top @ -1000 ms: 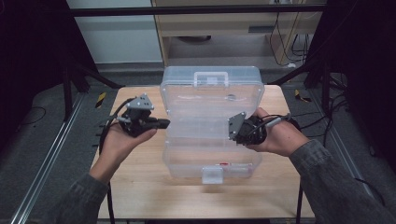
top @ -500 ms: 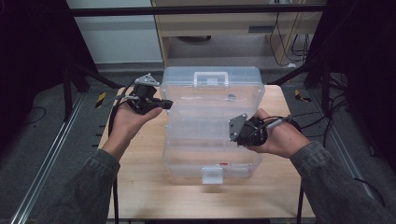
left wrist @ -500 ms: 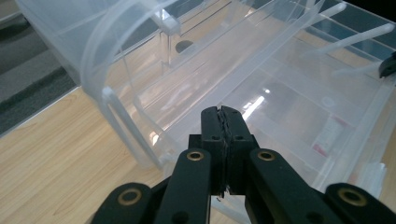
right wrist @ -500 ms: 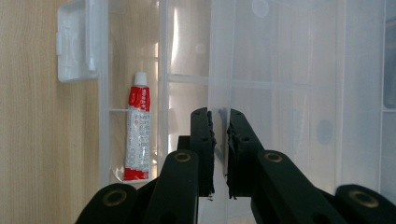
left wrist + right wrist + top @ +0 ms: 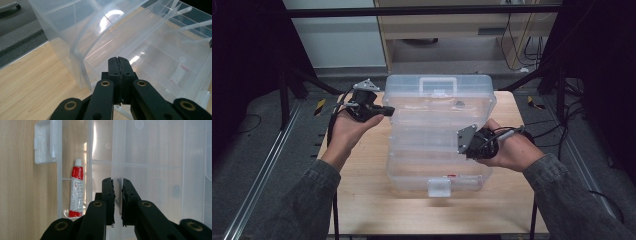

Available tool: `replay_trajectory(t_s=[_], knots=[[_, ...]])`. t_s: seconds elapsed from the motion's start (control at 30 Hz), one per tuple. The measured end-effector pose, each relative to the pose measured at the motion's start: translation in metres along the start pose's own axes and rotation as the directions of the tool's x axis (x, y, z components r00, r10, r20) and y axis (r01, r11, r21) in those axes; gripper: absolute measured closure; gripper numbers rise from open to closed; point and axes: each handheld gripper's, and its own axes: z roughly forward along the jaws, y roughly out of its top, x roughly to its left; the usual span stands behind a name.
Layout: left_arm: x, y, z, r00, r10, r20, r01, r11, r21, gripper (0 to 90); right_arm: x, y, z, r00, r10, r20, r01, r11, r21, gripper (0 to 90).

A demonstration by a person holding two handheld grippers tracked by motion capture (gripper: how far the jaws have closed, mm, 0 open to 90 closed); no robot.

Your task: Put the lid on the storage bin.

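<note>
Organizer box (image 5: 438, 135) of clear plastic lies mid-counter (image 5: 362, 200), right gripper (image 5: 476, 144) pinching its lid edge to lift it, left gripper (image 5: 379, 111), jaws closed empty, steadying the far corner.

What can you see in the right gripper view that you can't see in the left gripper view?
The right gripper view shows a red and white tube lying in a compartment near the box's white latch, and the right gripper with a narrow gap between its jaws around a thin clear edge. The left gripper view shows the left gripper with jaws pressed together beside a curved clear wall, plus grey floor. Both show the clear plastic box and the wooden table.
</note>
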Motion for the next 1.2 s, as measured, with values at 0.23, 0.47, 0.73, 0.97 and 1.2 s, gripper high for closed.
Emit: replay_trajectory(t_s=[0.23,0.47,0.73,0.97,1.2], knots=[[0.001,-0.008,-0.005,0.9997,-0.021,0.012,0.022,0.9996,-0.017,89.4,0.003,-0.002,0.0,0.9999,0.0,0.017,0.0,1.0,-0.007,82.0],[-0.001,-0.014,-0.008,0.9992,-0.032,0.022,0.033,0.9987,-0.038,89.5,0.007,-0.004,0.001,0.9998,0.004,0.021,-0.004,1.0,-0.017,81.5],[-0.008,-0.02,-0.012,0.9988,-0.028,0.039,0.029,0.9986,-0.044,89.5,0.015,-0.004,0.003,0.9998,0.003,0.021,-0.003,1.0,-0.012,77.6],[-0.016,-0.033,-0.013,0.9978,-0.022,0.062,0.025,0.9991,-0.035,89.4,0.028,-0.007,-0.001,0.9956,0.062,0.071,-0.056,0.995,-0.083,55.6],[-0.024,-0.044,-0.014,0.9965,-0.008,0.083,0.011,0.9991,-0.04,89.5,0.04,-0.016,-0.01,0.9849,0.143,0.098,-0.13,0.984,-0.122,46.7]])
